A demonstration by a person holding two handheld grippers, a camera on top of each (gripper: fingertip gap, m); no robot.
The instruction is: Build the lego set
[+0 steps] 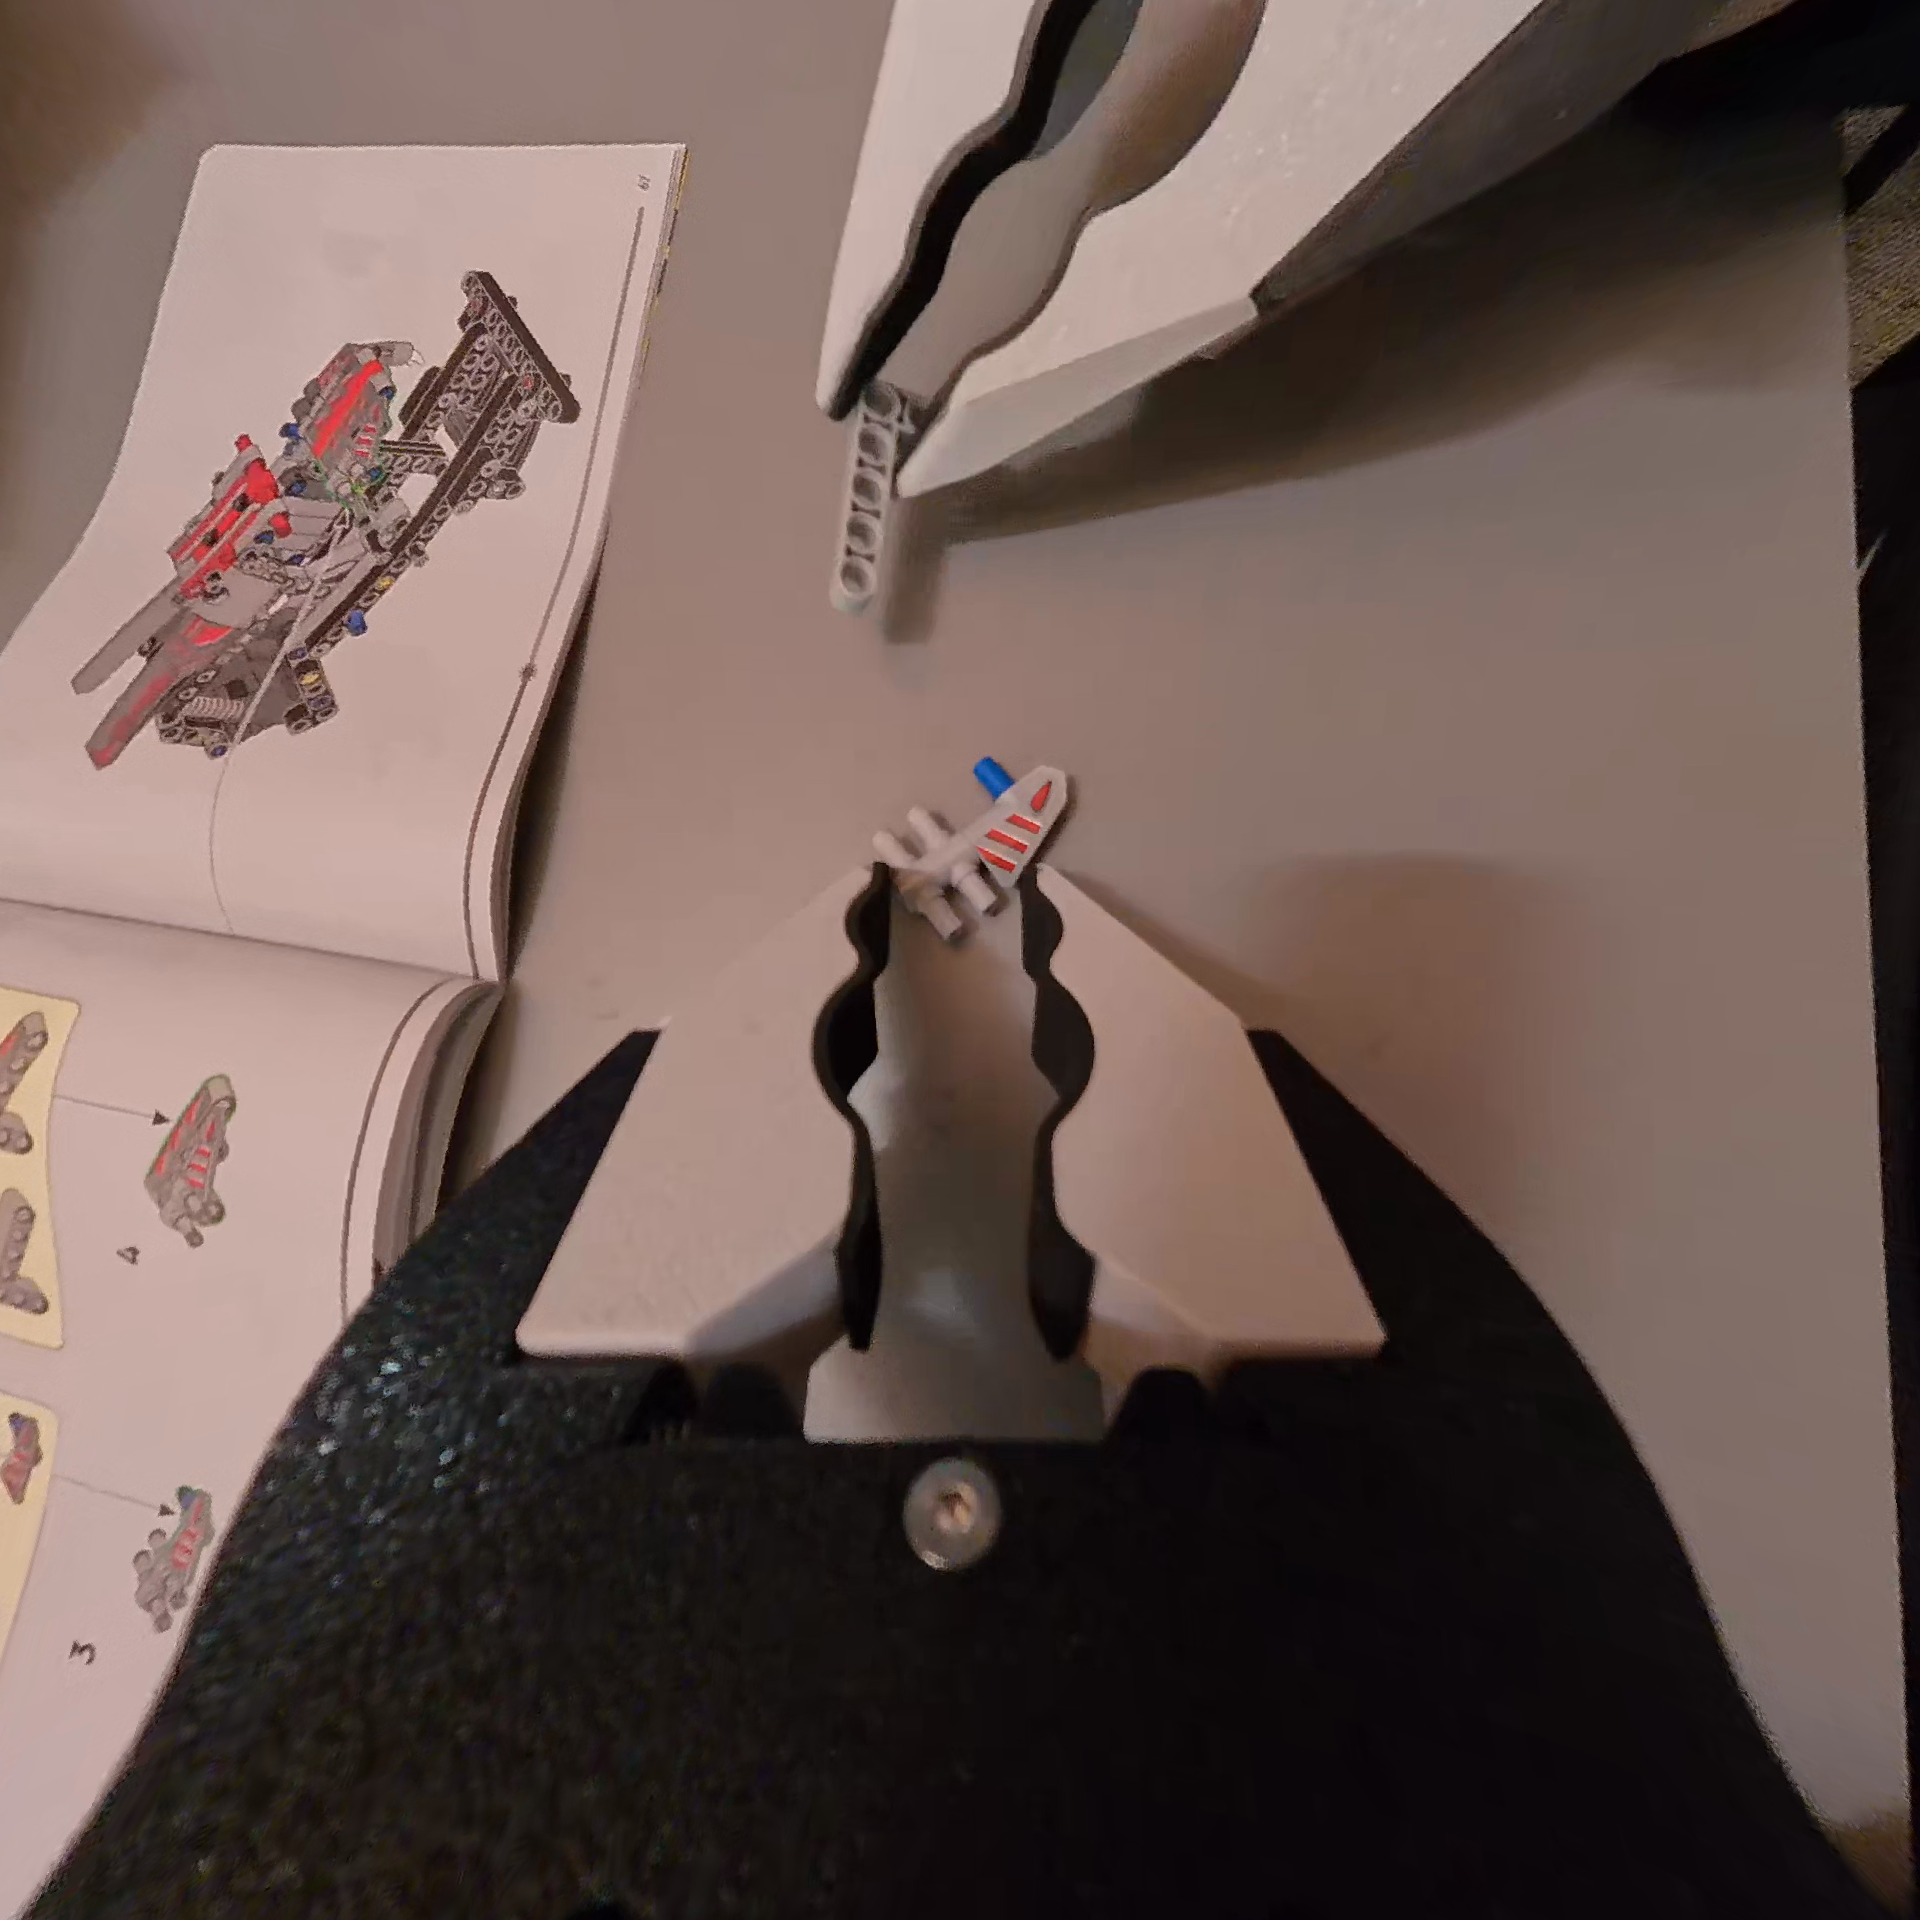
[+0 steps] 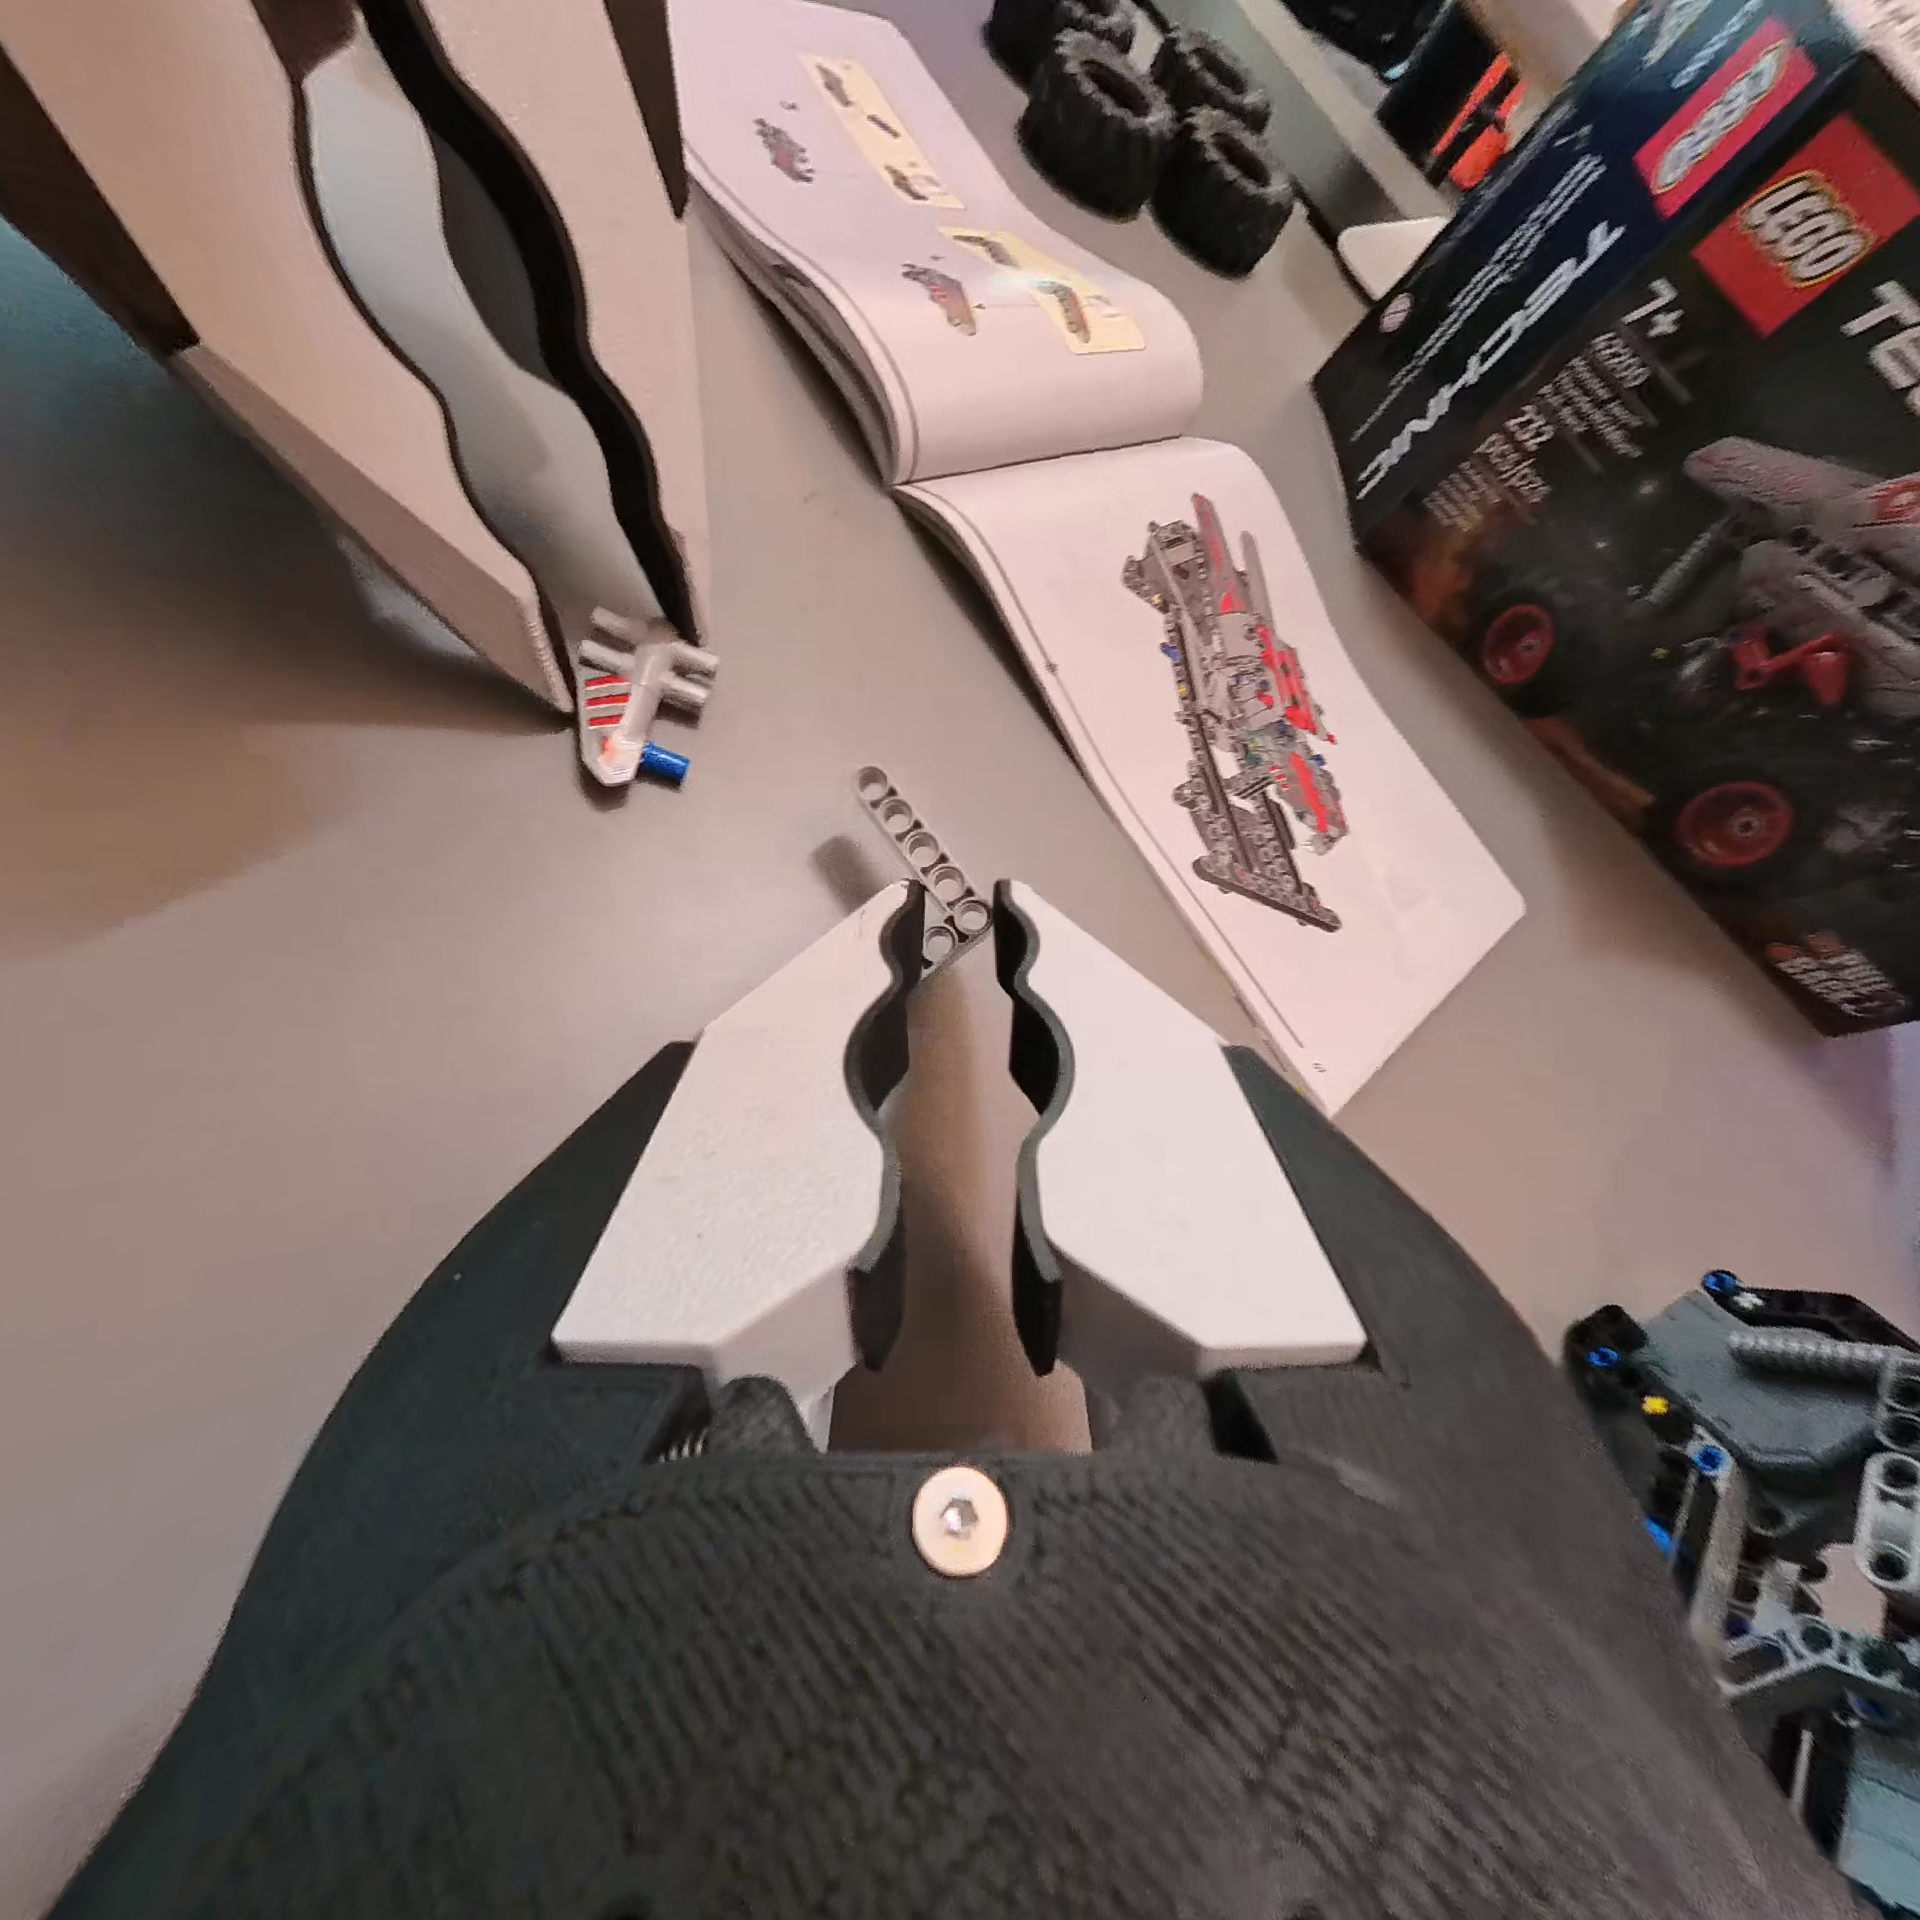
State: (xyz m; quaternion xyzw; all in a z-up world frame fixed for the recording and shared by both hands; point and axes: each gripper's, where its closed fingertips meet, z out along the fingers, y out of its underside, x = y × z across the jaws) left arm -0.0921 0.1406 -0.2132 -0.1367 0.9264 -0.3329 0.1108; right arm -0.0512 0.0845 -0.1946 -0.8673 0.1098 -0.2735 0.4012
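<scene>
on the grey table [image 1: 1351, 644] much is only partly seen. at the right gripper [image 2: 958, 906] the near end of the grey beam [image 2: 928, 878] sits between the fingertips, so the grip end is hidden; in the left wrist view the same gripper [image 1: 883, 442] covers the beam's [image 1: 864, 520] top holes. the tips look to be pinching the beam, its free end pointing away over the table, though whether it is lifted or resting i cannot tell.

the left gripper [image 1: 951, 883] has its fingers set a little apart, with the striped piece [image 1: 977, 847] right at the tips. in the right wrist view that gripper [image 2: 623, 665] seems to nip the piece's [image 2: 634, 686] grey pin end, but firm contact is hard to make out. the piece's red-striped panel and blue pin [image 2: 665, 767] lie on or just above the table.

both grippers point down at a slant toward each other, tips near but apart.

the open manual [image 2: 1091, 436] is cut off by the frame in the left view. the box [image 2: 1662, 468] is blurred, the black tyres [image 2: 1143, 114] are far and soft, and a part-built model [image 2: 1766, 1507] is cropped at the right edge.
</scene>
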